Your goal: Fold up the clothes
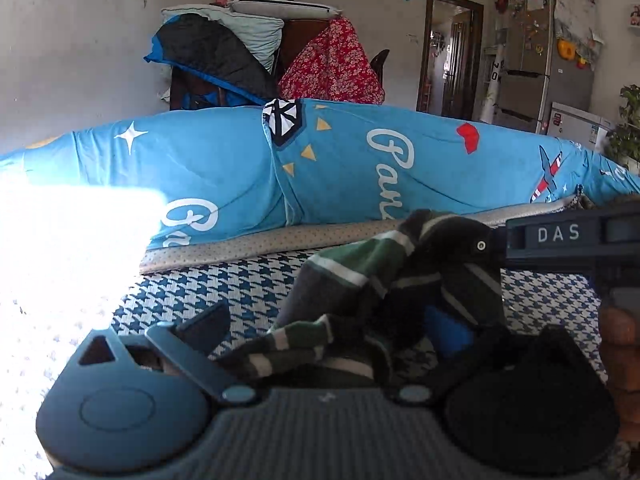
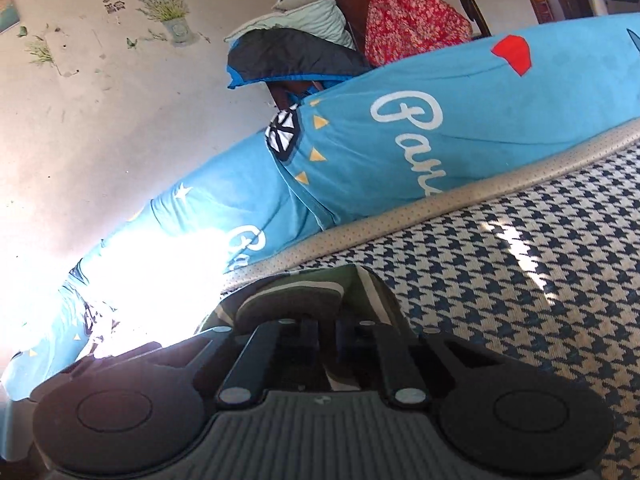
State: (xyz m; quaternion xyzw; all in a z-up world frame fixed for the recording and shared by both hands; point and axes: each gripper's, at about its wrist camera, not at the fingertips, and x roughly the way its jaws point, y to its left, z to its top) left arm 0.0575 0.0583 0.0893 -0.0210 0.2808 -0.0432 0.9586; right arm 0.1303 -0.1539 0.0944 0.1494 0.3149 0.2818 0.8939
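Note:
A dark striped garment (image 1: 360,272) with green and white bands lies bunched on the houndstooth mat (image 1: 224,292). My left gripper (image 1: 352,330) stands open around the near part of the bunch, its left finger (image 1: 204,322) spread wide and its right finger lost in dark cloth. From the right, my right gripper (image 1: 478,246), marked "DAS", is shut on the top of the bunch and holds it raised. In the right wrist view, the right gripper (image 2: 316,308) is clamped on a striped fold of the garment (image 2: 312,280), with most of the cloth hidden under it.
A rolled blue quilt (image 1: 340,160) with white lettering lies along the back of the mat behind a grey padded edge (image 1: 280,240). Strong sun glare (image 1: 60,260) washes out the left side. A chair piled with bedding (image 1: 260,52) and a fridge (image 1: 544,60) stand beyond.

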